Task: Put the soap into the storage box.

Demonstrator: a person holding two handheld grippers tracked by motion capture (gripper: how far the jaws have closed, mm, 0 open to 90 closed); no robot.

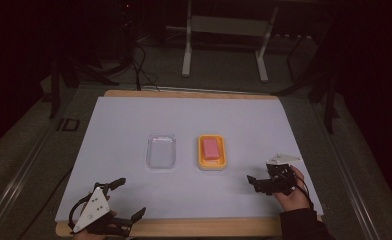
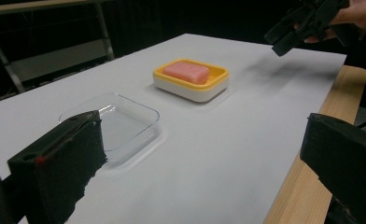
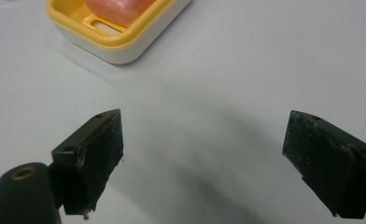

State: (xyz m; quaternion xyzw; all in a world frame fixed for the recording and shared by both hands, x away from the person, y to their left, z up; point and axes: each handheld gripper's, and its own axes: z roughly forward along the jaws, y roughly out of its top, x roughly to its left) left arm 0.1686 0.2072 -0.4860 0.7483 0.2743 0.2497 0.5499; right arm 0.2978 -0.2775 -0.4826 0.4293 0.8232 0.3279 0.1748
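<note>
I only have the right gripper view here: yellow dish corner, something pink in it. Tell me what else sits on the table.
Observer: A clear plastic tray sits beside the yellow soap dish, apart from it, empty.
Operator: Report the left gripper.
Observer: The left gripper is at the near table edge, jaws wide open, holding nothing.
Operator: Describe the pink thing fully.
Observer: It is a whole pink soap bar lying flat in the dish.
</note>
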